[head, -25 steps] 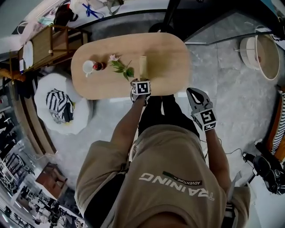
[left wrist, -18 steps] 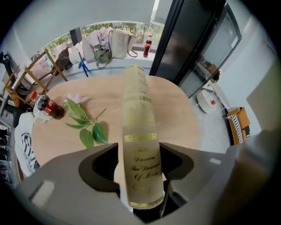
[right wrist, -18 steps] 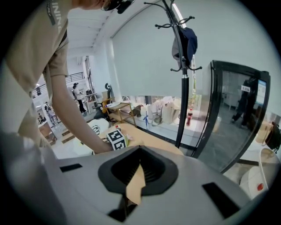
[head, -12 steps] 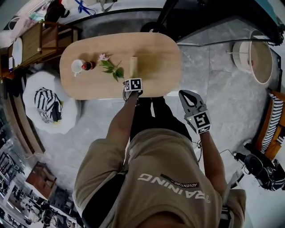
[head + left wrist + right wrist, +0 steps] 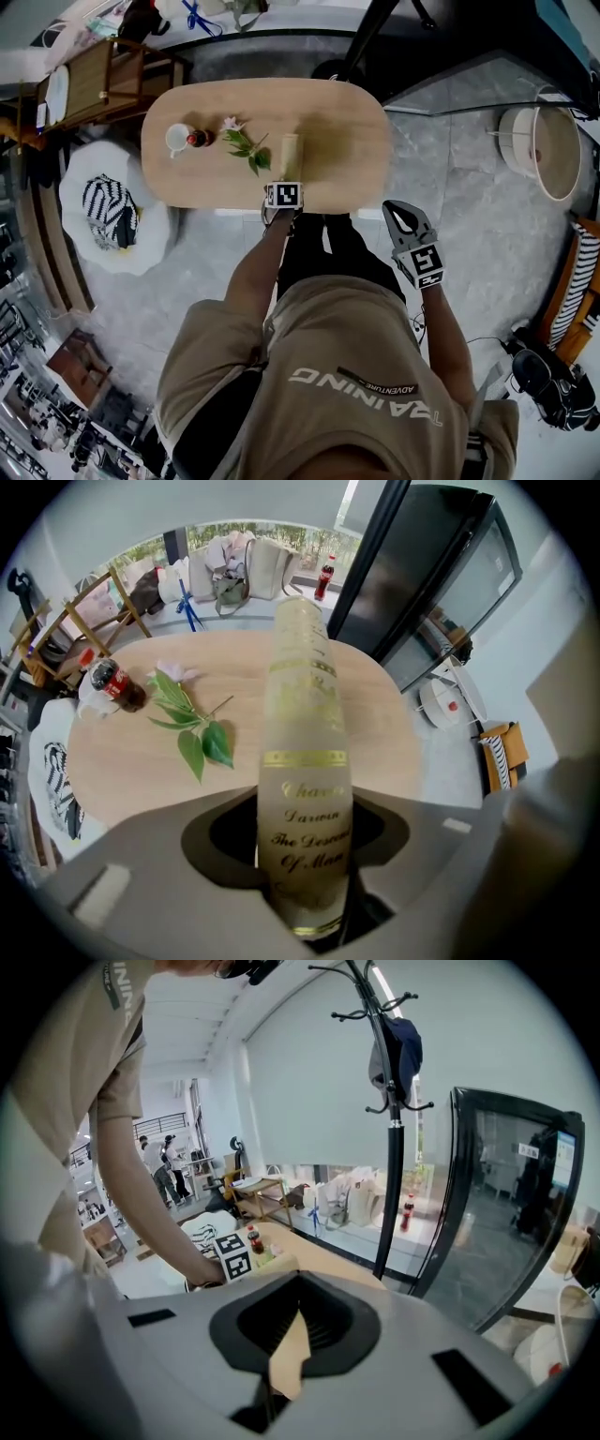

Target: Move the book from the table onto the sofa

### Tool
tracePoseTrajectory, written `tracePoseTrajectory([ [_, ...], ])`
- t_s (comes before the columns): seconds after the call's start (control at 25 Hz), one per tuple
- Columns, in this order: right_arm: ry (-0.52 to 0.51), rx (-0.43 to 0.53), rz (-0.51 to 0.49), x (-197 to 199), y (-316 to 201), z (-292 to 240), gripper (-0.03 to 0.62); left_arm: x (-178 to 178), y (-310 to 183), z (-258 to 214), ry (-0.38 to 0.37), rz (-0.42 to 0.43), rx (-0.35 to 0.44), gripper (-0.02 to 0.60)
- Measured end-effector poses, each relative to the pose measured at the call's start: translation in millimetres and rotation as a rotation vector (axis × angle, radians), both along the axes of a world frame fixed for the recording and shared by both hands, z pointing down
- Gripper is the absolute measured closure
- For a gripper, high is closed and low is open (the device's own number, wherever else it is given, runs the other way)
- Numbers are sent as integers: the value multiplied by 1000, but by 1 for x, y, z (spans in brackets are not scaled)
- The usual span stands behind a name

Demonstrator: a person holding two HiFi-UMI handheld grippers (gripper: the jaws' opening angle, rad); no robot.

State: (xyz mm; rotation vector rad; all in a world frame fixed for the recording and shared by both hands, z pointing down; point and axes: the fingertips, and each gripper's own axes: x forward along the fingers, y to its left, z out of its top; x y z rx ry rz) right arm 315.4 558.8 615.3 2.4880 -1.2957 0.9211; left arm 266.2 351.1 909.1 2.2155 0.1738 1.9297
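The book (image 5: 288, 155) stands on its edge on the oval wooden table (image 5: 347, 122), cream spine up, close to the near edge. In the left gripper view its gold-lettered spine (image 5: 305, 761) runs straight away between the jaws. My left gripper (image 5: 285, 183) points steeply down over the book's near end. Its jaws are closing around the spine (image 5: 305, 827), and a dark gap still shows on the right side. My right gripper (image 5: 394, 208) hangs off the table's near right edge over the floor, fingertips together (image 5: 298, 1316), holding nothing.
A leafy flower sprig (image 5: 246, 145), a small cola bottle (image 5: 197, 139) and a white cup (image 5: 177, 139) lie left of the book. A white pouf with a striped cushion (image 5: 112, 220) sits left of the table. At the right edge is a striped cushion (image 5: 586, 272). A coat stand (image 5: 392, 1129) rises beyond the table.
The left gripper has come slightly down and in over the book's near end. The head view has swayed. The right gripper stays beside the table.
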Motion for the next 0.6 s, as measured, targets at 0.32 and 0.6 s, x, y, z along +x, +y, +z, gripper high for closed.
tracePoseTrajectory([
  [0.32, 64, 90, -118, 18, -29, -14, 589, -22, -40, -68, 86, -120, 58, 371],
  [0.6, 81, 187, -243, 25, -60, -34, 589, -58, -80, -144, 209, -439, 25, 371],
])
